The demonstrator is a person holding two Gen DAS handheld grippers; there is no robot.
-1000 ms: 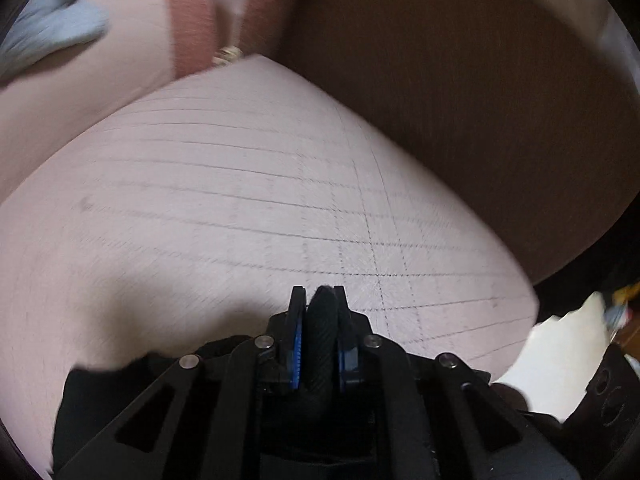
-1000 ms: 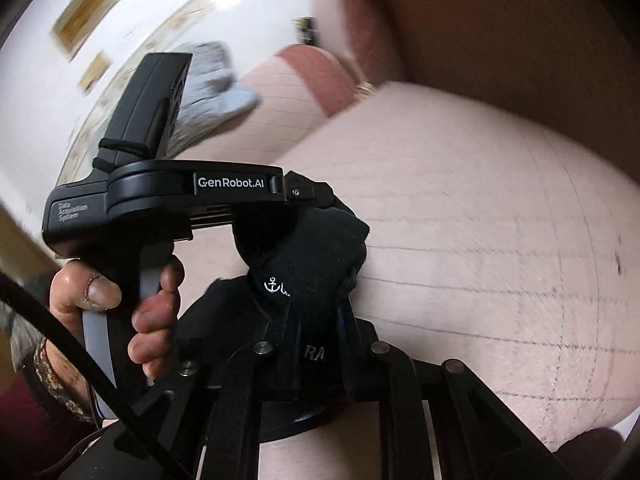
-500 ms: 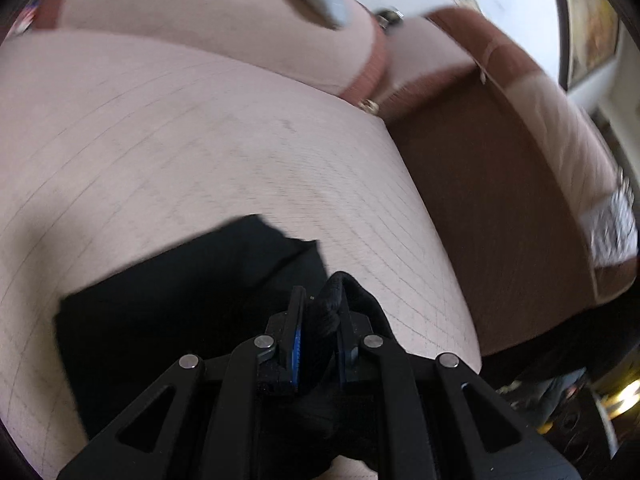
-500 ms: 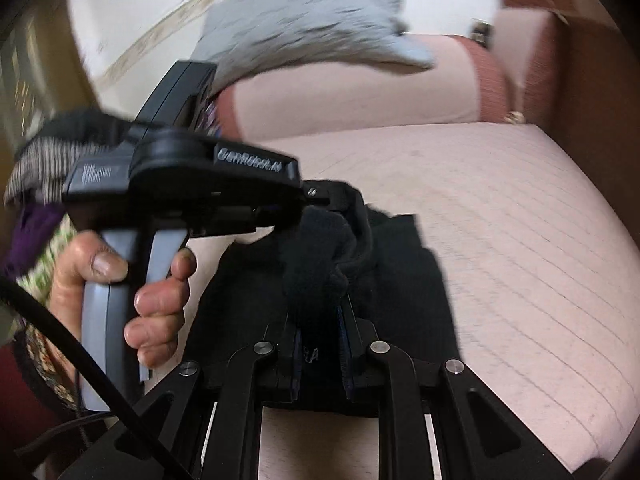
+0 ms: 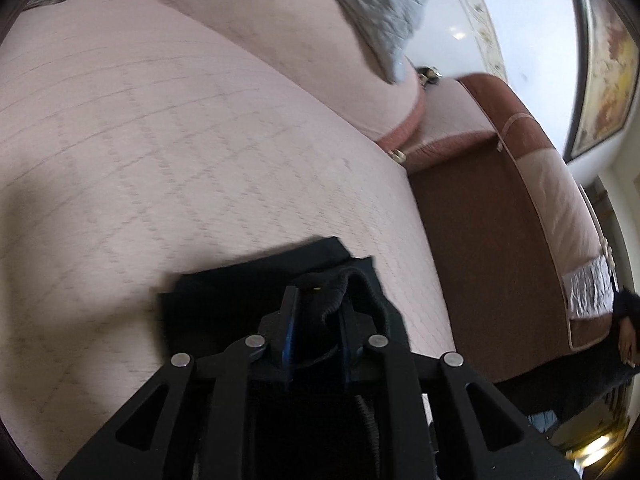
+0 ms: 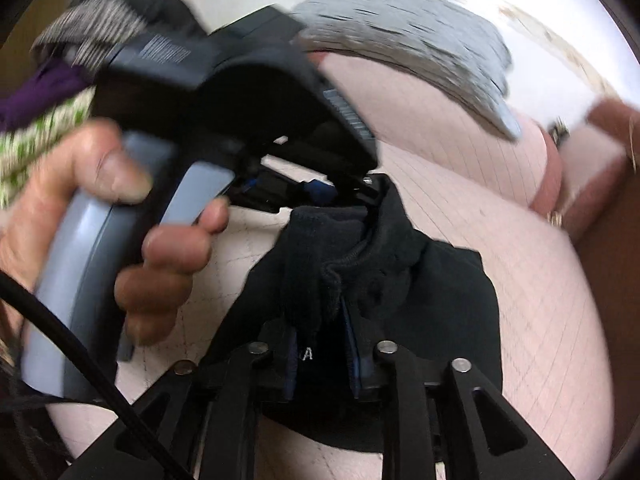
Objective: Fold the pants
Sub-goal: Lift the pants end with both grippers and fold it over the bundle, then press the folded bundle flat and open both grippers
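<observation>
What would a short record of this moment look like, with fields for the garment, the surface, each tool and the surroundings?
garment: black pants, partly folded, lying on the cushion
surface: pale pink quilted sofa cushion
left tool: jaws opening, a bunched fold of the pants between them
right tool: jaws opening, black fabric between them
person: a hand grips the left tool's handle
surroundings: grey cloth on the backrest; brown armrest beside the cushion
</observation>
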